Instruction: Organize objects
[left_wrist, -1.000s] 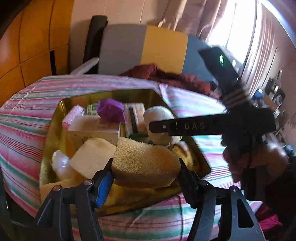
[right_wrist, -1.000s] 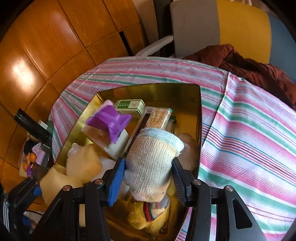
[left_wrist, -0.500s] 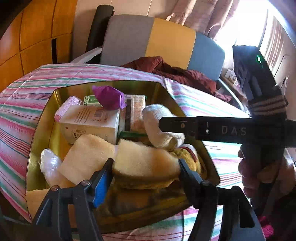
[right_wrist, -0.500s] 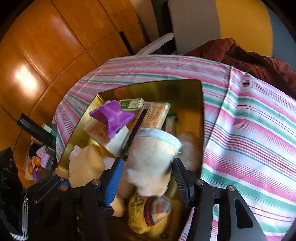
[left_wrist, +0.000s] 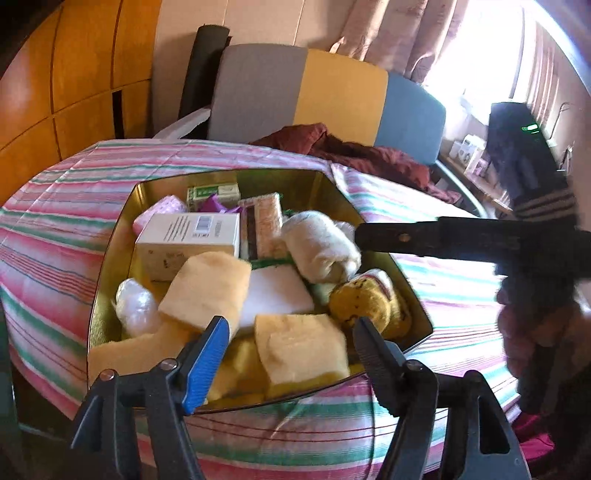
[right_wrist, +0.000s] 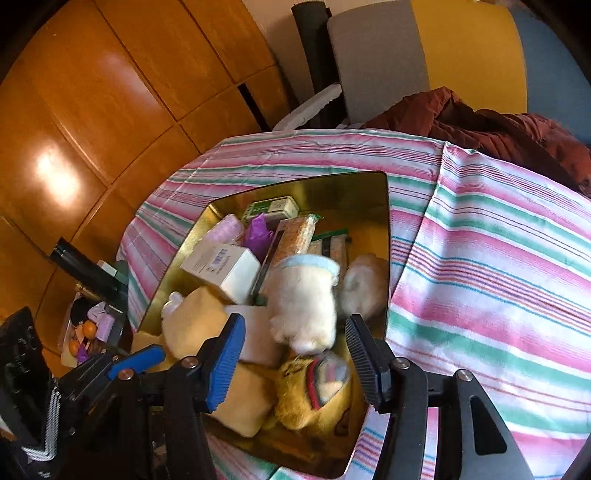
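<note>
both grippers, left gripper (left_wrist: 290, 341) and right gripper (right_wrist: 295, 338), are hovering spread and empty over the gold tin (left_wrist: 110, 266), sponge (left_wrist: 301, 349) and rolled sock (right_wrist: 303, 299) lying inside.

Striped tablecloth (left_wrist: 55, 206), tricolour chair (left_wrist: 314, 88), maroon garment (left_wrist: 354, 155).

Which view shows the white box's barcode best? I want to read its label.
The left wrist view: the white box faces the camera, barcode and print lines on top, unobstructed though too small to read. The right wrist view shows the box farther off, tilted, its barcode a small blur.
</note>
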